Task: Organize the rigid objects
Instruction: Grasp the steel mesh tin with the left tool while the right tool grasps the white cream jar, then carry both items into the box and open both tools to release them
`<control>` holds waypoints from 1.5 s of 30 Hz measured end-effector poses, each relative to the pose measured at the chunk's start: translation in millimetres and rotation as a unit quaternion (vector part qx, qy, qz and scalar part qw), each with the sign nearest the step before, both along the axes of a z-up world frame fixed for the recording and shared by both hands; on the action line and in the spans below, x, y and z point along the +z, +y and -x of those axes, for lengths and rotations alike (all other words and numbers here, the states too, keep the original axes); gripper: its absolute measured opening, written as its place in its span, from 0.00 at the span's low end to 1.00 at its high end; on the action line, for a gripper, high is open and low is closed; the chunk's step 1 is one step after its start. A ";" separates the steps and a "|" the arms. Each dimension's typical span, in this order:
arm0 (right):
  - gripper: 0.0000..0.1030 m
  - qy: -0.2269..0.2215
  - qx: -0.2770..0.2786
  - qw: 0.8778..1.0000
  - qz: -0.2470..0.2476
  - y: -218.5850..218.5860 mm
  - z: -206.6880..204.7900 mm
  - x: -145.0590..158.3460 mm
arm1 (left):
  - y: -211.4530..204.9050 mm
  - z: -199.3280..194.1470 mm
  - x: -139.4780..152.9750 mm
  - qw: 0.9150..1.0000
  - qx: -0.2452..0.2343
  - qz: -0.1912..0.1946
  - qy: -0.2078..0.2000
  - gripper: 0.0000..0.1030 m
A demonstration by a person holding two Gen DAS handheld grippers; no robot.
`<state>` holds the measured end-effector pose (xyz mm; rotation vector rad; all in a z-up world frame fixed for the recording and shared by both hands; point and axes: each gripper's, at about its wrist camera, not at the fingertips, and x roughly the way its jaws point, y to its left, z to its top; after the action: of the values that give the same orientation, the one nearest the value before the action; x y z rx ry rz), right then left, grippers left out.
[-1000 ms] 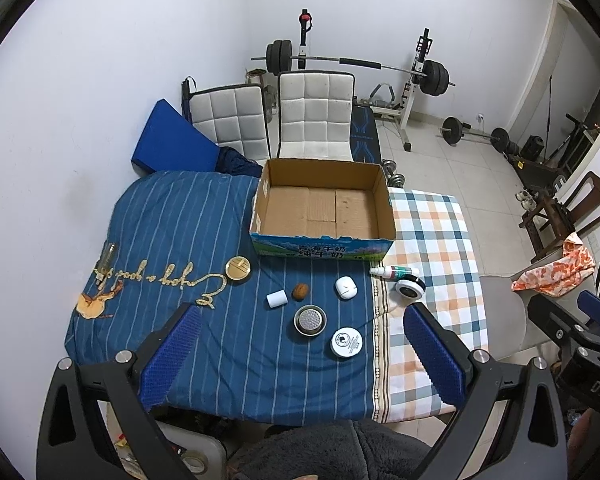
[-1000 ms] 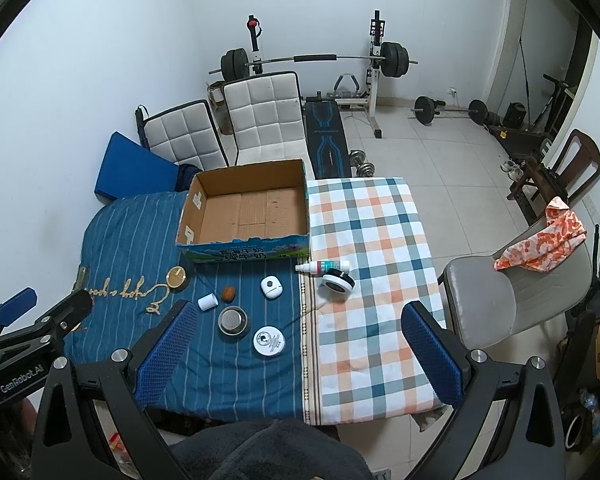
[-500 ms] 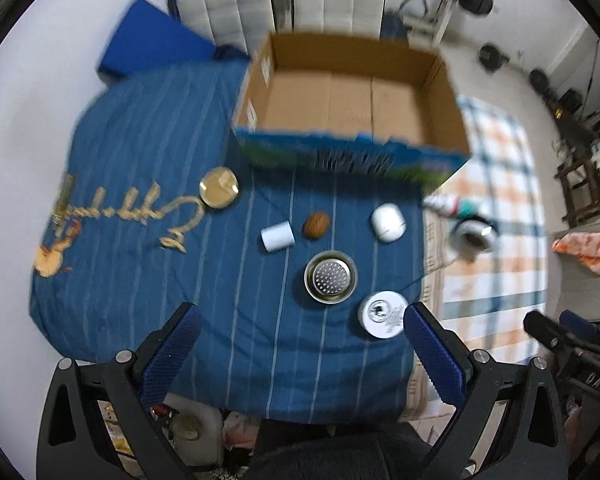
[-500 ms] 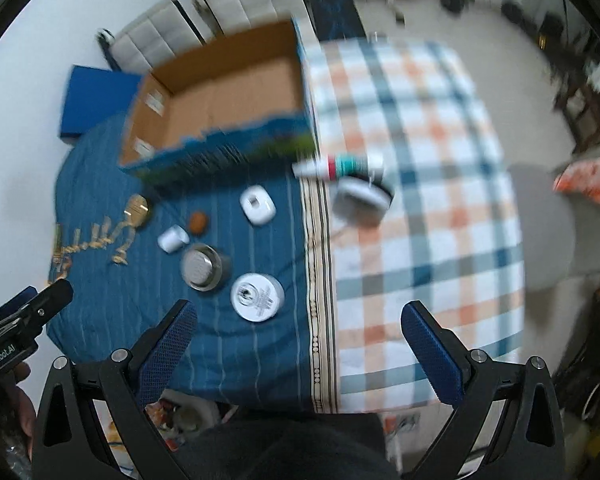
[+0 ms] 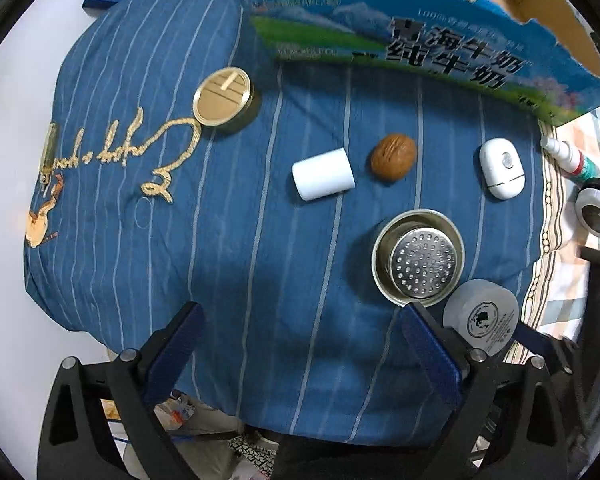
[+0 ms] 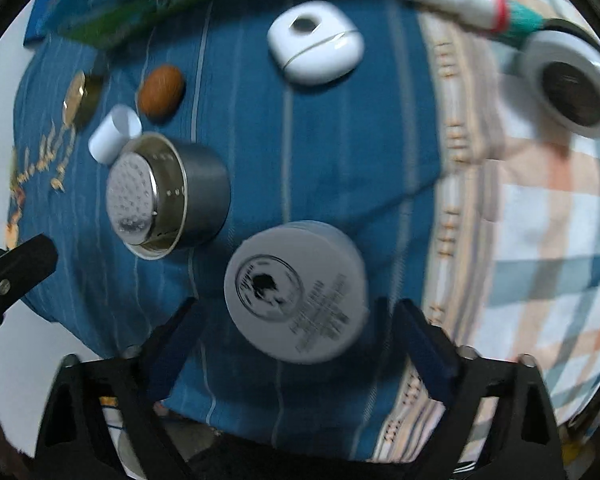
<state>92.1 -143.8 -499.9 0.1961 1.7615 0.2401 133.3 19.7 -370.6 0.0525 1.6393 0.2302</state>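
A: Risk entry. The right claw (image 6: 296, 344) pointed steeply down over the round white jar with a printed black emblem on its lid (image 6: 296, 290). Its jaws were closing, the jar between the blue pads (image 6: 424, 354) but not yet pressed. The jar looked nearly as wide as the gap, so I judged an off-centre closure could nudge it sideways on the soft striped blue cloth (image 6: 320, 140) covering the table.

B: And the neighbour?

A: The open stainless steel cup with a perforated insert (image 6: 164, 196) stood near the jar's left in the right wrist view; in the left wrist view the two looked almost touching. A shoved jar could knock it. That view was motion-blurred, so contact could not be confirmed.

B: Left side?

A: The left claw (image 5: 300, 344) also pointed steeply down at the lower edge of the frame, jaws wide, nothing between them, only cloth below. Its right pad (image 5: 428, 344) sat just beside the jar and the cup's rim. Both claws crowding one spot could collide.

B: Destination?

A: The open cardboard box with a blue-and-green printed side (image 5: 420, 40) stood along the top of the left wrist frame, well apart from the jar. The brown walnut (image 5: 393, 156), small white cylinder (image 5: 323, 174) and white oval case (image 5: 501, 168) lay between.
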 end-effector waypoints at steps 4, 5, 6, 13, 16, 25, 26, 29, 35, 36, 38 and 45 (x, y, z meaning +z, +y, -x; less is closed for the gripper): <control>0.72 -0.001 0.010 1.000 0.018 -2.8 2.7 -9.2 | -4.1 -2.7 -5.5 1.000 0.010 0.025 0.007 0.98; 0.71 -0.006 0.010 0.999 0.036 -10.5 3.1 -7.0 | -7.9 -4.6 -4.9 0.999 0.011 0.032 0.004 0.98; 0.71 -0.010 0.005 0.999 0.052 -22.8 4.0 -6.7 | -10.2 -7.5 -5.4 0.999 0.012 0.045 0.001 0.98; 0.71 0.026 -0.047 0.998 0.019 -85.8 4.4 -21.2 | -38.5 -34.5 -60.0 0.995 0.011 0.079 0.064 0.98; 0.71 0.043 -0.057 0.997 0.005 -91.2 1.7 -25.3 | -44.0 -39.9 -84.3 0.994 0.006 0.069 0.088 0.89; 0.73 0.053 -0.068 0.996 0.005 -95.6 -0.3 -47.2 | -54.2 -36.7 -107.8 0.994 0.008 0.059 0.096 0.69; 0.73 0.054 -0.069 0.996 0.006 -96.8 -3.0 -47.7 | -52.9 -37.6 -108.4 0.993 0.013 0.062 0.096 0.68; 0.72 0.052 -0.062 0.996 0.027 -92.6 1.3 -52.8 | -52.2 -35.1 -106.5 0.995 0.008 0.057 0.086 0.67; 0.70 0.051 -0.046 0.996 0.054 -71.9 8.9 -58.2 | -60.8 -14.4 -90.6 0.997 -0.020 0.043 0.061 0.67; 0.70 0.053 -0.045 0.996 0.053 -70.2 10.7 -57.6 | -68.2 -10.4 -89.0 0.997 -0.022 0.045 0.060 0.67; 0.70 0.057 -0.049 0.996 0.052 -67.4 14.7 -56.4 | -74.1 -1.9 -78.4 0.996 -0.037 0.052 0.058 0.67; 0.69 0.050 -0.061 0.997 0.018 -75.4 22.4 -34.2 | -92.7 16.5 -19.6 0.994 -0.080 0.072 0.026 0.67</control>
<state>69.7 -219.2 -534.2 0.2933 1.8434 0.1107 116.8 -73.0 -390.2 0.0800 1.6896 -0.0116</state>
